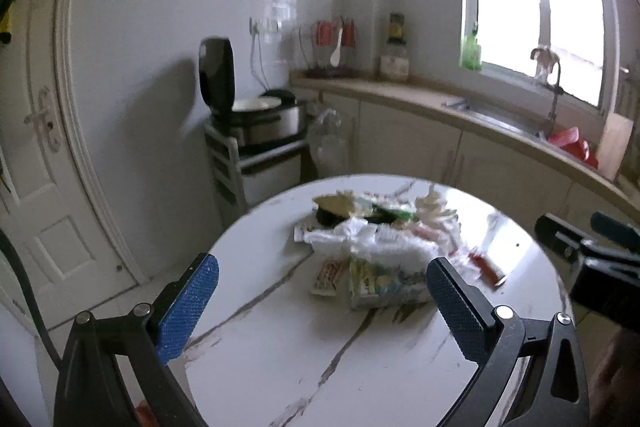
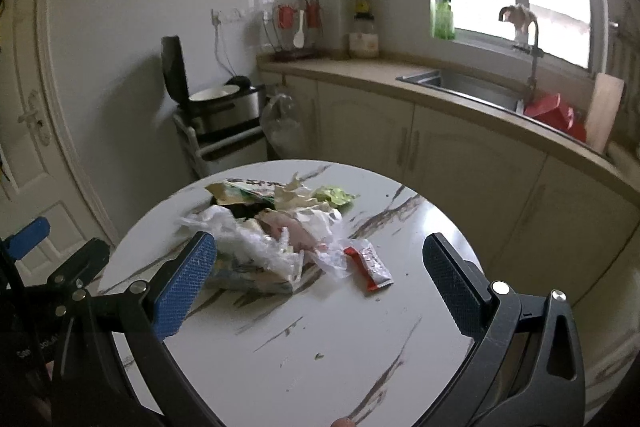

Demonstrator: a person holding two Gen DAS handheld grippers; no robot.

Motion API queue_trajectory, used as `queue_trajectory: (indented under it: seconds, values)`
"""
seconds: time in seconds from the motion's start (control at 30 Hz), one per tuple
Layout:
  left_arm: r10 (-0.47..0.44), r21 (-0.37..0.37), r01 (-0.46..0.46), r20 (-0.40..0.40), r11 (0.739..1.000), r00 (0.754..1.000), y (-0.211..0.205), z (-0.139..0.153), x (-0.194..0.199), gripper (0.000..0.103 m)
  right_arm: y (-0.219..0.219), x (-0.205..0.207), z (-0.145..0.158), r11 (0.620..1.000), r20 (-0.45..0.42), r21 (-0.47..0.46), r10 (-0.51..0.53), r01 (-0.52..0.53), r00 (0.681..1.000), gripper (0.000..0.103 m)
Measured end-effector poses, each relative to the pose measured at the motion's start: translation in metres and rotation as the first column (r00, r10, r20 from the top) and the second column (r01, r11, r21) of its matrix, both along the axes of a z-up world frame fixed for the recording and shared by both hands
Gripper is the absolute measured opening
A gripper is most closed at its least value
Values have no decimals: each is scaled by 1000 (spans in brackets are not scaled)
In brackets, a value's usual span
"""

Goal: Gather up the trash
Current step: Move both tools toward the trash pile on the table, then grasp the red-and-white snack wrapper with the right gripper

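Observation:
A heap of trash (image 1: pixel 376 239) lies on the round white marble table (image 1: pixel 280 327): crumpled clear plastic, printed snack packets and paper scraps. In the right wrist view the same heap (image 2: pixel 264 227) sits at the table's middle, with a red wrapper (image 2: pixel 368 263) lying apart at its right. My left gripper (image 1: pixel 322 301) hovers open above the table's near side, short of the heap, holding nothing. My right gripper (image 2: pixel 320 283) is open too, its blue fingers (image 2: pixel 188 279) spread either side of the heap's near edge, also holding nothing.
A kitchen counter (image 2: pixel 460 87) with a sink (image 2: pixel 460 83) and tap runs behind and right of the table. A rice cooker (image 1: pixel 260 115) with its lid up stands on a small cart at the back left. A white door (image 1: pixel 44 167) is on the left wall.

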State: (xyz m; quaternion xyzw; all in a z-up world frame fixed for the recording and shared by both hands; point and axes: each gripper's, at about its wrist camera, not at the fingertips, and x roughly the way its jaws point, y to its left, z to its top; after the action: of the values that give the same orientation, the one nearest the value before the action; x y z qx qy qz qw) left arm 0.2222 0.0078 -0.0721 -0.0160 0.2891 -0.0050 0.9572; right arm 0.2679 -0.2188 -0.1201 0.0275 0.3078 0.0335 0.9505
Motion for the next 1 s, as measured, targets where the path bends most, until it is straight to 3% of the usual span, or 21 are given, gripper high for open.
queue_trajectory:
  seconds: [0.3, 0.57, 0.87, 0.93, 1.0]
  values:
    - [0, -10, -2, -170, 1000, 985, 7, -34, 49, 102, -25, 51, -48, 1000, -147, -10, -22, 20, 989, 103]
    - [-9, -7, 7, -266, 1000, 964, 12, -56, 75, 102, -39, 80, -97, 1000, -280, -6, -19, 18, 960, 96]
    - [-16, -10, 14, -294, 1000, 956, 15, -61, 99, 102, -43, 115, -133, 1000, -365, 0, 3, -3, 931, 92]
    - [-18, -17, 13, -298, 1000, 955, 14, -62, 102, 102, -42, 123, -142, 1000, -389, -13, 10, -16, 921, 78]
    - [-18, -20, 13, -299, 1000, 954, 15, -63, 102, 102, -44, 127, -149, 999, -410, -12, 26, -34, 912, 72]
